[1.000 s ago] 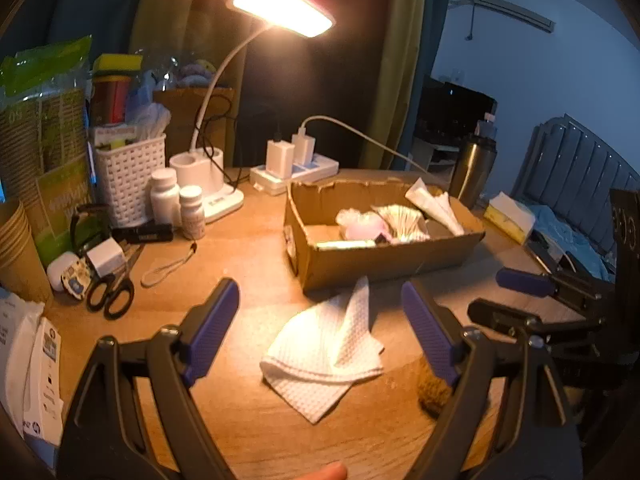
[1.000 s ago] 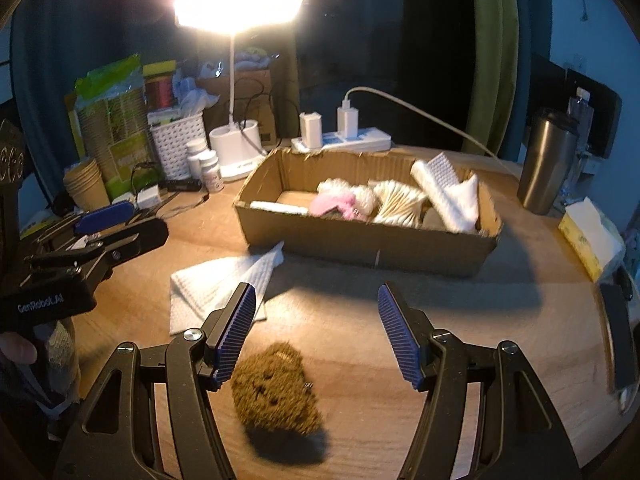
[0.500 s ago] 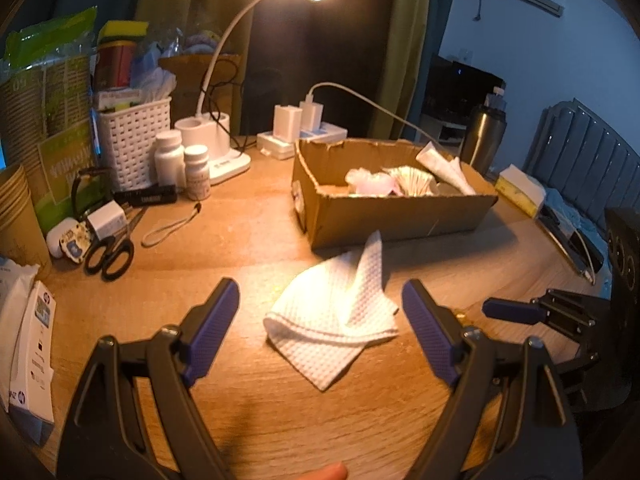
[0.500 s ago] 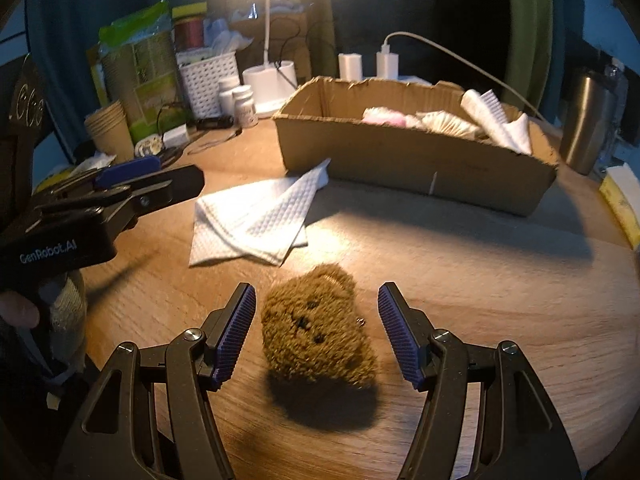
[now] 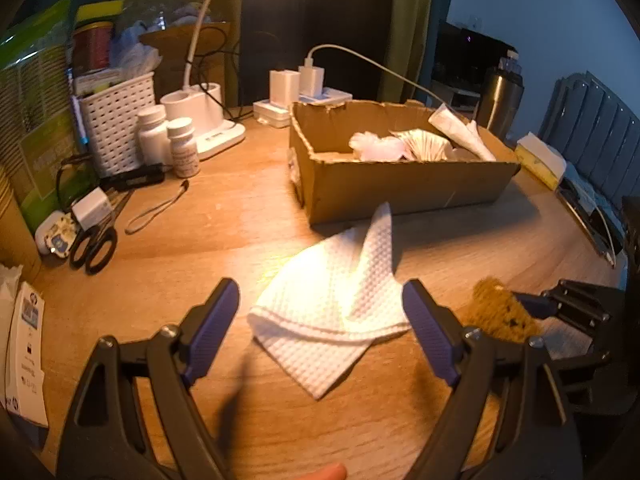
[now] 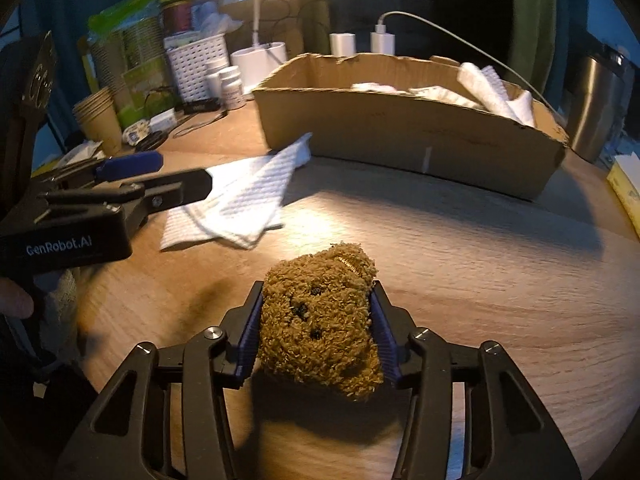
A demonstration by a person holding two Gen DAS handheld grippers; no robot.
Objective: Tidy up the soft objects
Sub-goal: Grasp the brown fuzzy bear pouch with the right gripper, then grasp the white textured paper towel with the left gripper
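A brown plush bear lies on the wooden table, and my right gripper is closing around it, its blue pads pressed into the fur on both sides. The left wrist view shows the same bear at the right. My left gripper hangs open just above a folded white waffle cloth, touching nothing. The cloth lies in front of a cardboard box that holds several soft white and pink items. From the right wrist view, the left gripper comes in over the cloth's left edge.
At the back left stand a white basket, two pill bottles and a lamp base. Scissors and a cord lie on the left. A steel tumbler and a yellow tissue pack sit to the right of the box.
Both grippers have come down toward the table. The right jaws have narrowed from wide apart to pressing on the bear. The left jaws keep the same width, now closer to the cloth.
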